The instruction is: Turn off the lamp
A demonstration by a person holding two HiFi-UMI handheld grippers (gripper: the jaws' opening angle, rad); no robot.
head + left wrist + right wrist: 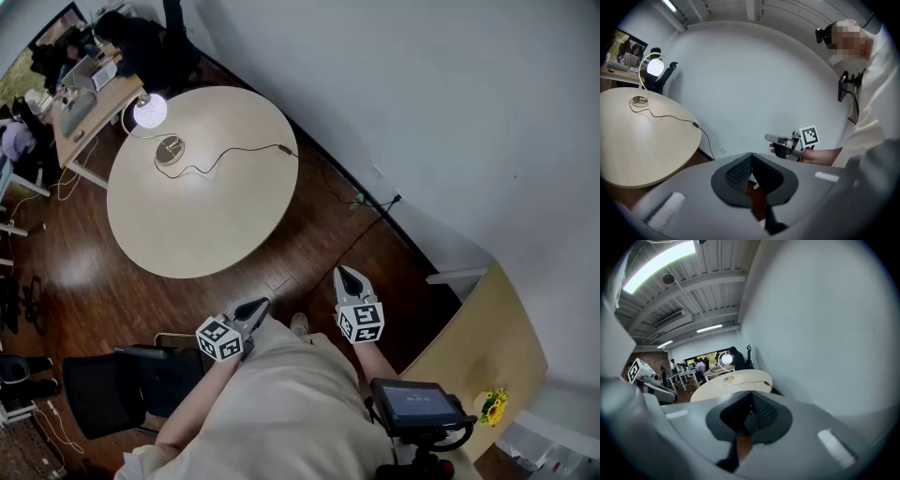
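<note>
The globe lamp point(150, 112) is seen lit at the 11 o'clock edge of the round desk point(197, 234), well apart from both claws. The left claw point(255, 307) and the right claw point(345, 277) are closed and empty, low at 6 o'clock, off the desk. The cord point(230, 153) is trailed from the lamp's base toward 1 o'clock, where a small dark block point(284, 147), probably an inline switch, is lying near the rim. The desk should be approached first. That block is best pressed with closed claw tips while the cord is steadied by the other claw, so that the lamp is not dragged.
</note>
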